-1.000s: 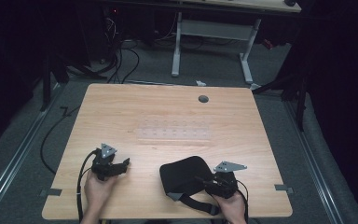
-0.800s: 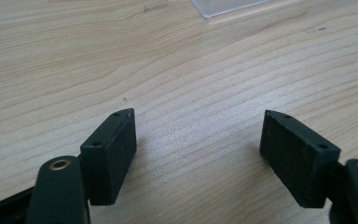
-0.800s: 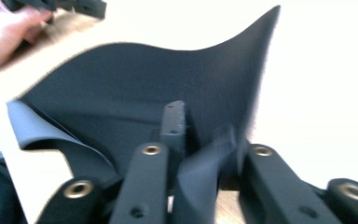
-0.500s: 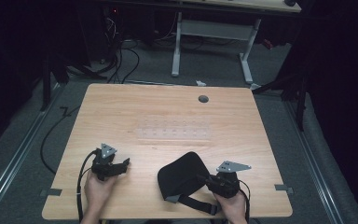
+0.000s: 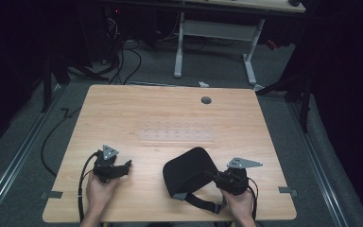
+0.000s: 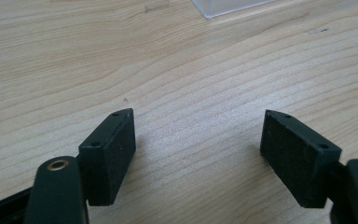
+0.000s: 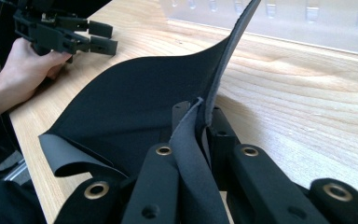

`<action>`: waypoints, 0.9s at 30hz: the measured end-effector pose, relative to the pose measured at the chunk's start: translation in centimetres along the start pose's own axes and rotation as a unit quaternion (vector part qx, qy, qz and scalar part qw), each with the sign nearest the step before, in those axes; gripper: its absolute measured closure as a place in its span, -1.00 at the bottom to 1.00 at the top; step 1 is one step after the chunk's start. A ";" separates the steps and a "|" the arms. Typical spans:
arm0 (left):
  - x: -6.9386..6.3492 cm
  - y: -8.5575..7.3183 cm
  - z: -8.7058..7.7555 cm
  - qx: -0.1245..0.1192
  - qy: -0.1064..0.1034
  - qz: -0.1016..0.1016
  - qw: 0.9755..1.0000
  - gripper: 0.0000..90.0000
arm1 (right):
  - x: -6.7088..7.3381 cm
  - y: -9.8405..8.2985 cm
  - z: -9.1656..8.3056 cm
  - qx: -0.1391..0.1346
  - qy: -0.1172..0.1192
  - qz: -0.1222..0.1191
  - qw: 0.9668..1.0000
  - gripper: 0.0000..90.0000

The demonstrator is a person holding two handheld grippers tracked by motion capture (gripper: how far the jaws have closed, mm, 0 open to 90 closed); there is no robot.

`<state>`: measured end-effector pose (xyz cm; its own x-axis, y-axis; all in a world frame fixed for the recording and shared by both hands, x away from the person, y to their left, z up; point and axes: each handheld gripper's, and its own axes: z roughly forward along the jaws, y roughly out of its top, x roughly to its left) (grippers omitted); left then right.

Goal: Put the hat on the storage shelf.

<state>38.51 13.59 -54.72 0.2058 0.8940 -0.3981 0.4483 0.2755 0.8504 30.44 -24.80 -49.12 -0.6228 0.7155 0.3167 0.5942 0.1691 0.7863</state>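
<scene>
Jaws of our right gripper (image 5: 216, 176) have just closed and now pinch the pad's (image 5: 189, 171) right edge, fabric folded up between them. Pad lies near side of the bench (image 5: 170, 113), right of centre, strap (image 5: 199, 203) trailing toward us. Our left gripper (image 5: 125, 165) sits well left of it, jaws spread, nothing between them.
</scene>
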 end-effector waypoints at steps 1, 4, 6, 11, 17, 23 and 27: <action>0.0 0.0 0.0 0.000 -0.001 -0.001 1.000 -0.43 | -0.1 0.0 -0.1 -0.001 0.000 0.005 1.000 0.89; 0.0 0.0 0.0 0.001 -0.001 -0.002 1.000 -0.43 | -0.1 0.4 -0.4 -0.003 0.003 0.008 1.000 0.89; 0.0 0.0 0.0 0.001 -0.002 0.000 1.000 -0.44 | -0.2 1.0 -0.5 -0.001 0.000 0.000 1.000 0.89; -0.2 -0.2 -0.2 -0.005 0.004 0.021 1.000 -0.42 | -0.1 1.8 -0.5 0.002 -0.009 0.003 1.000 0.89; -1.1 0.1 -1.3 -0.026 -0.026 0.033 0.999 -0.30 | -0.3 2.3 -1.0 -0.014 -0.004 0.020 1.000 0.89; -2.7 1.8 -3.1 -0.052 -0.083 0.009 0.995 -0.30 | -0.6 2.8 -1.5 -0.019 -0.003 0.031 0.999 0.89; -4.2 2.3 -4.2 -0.049 -0.122 0.013 0.991 -0.31 | -0.8 3.4 -1.4 -0.018 -0.004 0.030 0.999 0.89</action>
<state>35.05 11.93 -49.68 0.4258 0.7918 -0.4378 0.3568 0.2977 0.8855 32.19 -25.75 -45.96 -0.5828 0.7284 0.3602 0.6118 0.1015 0.7845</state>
